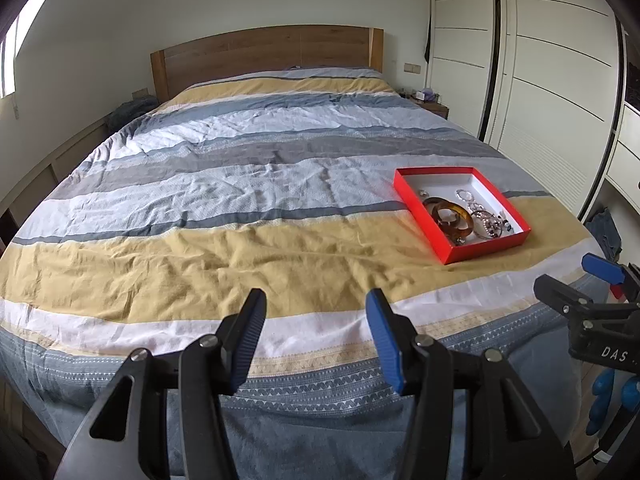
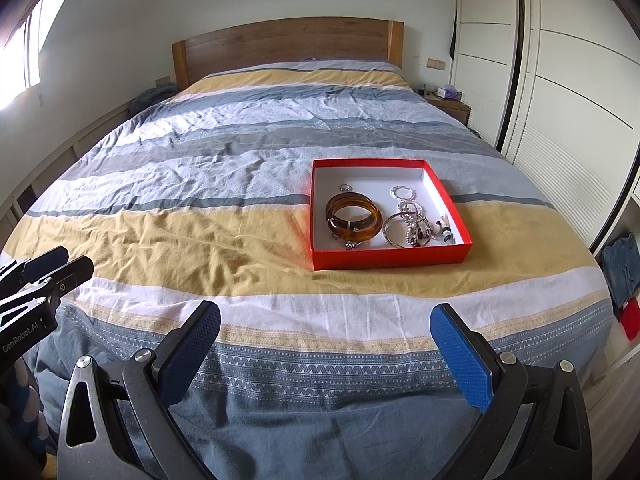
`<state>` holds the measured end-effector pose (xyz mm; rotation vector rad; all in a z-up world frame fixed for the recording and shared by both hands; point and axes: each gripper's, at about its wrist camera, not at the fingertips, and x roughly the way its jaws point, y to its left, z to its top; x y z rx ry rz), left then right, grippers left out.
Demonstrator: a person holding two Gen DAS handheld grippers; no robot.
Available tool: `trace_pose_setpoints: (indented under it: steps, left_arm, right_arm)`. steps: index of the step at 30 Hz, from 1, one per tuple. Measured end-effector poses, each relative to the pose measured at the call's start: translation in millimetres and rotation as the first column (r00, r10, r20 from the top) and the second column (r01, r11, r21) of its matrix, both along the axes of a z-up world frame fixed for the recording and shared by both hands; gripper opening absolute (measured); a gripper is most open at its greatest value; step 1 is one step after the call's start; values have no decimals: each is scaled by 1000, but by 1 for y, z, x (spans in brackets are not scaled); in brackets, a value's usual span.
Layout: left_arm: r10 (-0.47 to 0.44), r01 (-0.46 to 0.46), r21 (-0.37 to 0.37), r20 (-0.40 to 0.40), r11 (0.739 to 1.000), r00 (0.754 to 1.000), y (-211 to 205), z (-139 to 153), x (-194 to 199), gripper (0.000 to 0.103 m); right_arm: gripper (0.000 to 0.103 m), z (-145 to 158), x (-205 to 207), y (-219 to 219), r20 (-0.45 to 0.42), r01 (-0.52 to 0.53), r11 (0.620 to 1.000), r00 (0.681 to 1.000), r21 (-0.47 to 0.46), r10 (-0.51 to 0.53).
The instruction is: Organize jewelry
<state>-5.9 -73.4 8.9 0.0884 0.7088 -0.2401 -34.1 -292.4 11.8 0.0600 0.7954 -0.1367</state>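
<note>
On the bed [image 2: 200, 240] I see the red box [image 2: 388, 258] with bangles [image 2: 352, 216] inside. My left gripper [image 1: 316, 320] and right gripper [image 2: 326, 332] are both spread wide, holding nothing.

Both wrist cameras are looking from the foot of the bed [image 2: 200, 236], tilted downward and facing along its length toward the wooden headboard [image 2: 286, 44] at 12 o'clock. The left wrist view is sitting further left: the red box [image 1: 424, 216] is lying at 2 o'clock from it, well off, and the right gripper [image 1: 576, 280] is showing at its 3 o'clock edge. The right wrist view is facing the red box [image 2: 384, 260] almost head-on, near, just right of 12 o'clock, with the left gripper [image 2: 68, 262] entering at 9 o'clock. Both views are sharing the striped cover, the headboard, the box and the white wardrobe [image 2: 560, 100] at 2 o'clock.
</note>
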Motion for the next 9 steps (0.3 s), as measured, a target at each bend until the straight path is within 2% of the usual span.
trace_pose_setpoints:
  steps: [9]
  left_arm:
    - [6, -6, 8, 11, 1000, 1000, 0, 7, -8, 50]
  right_arm:
    - [103, 4, -10, -3, 14, 5, 1000, 1000, 3, -5]
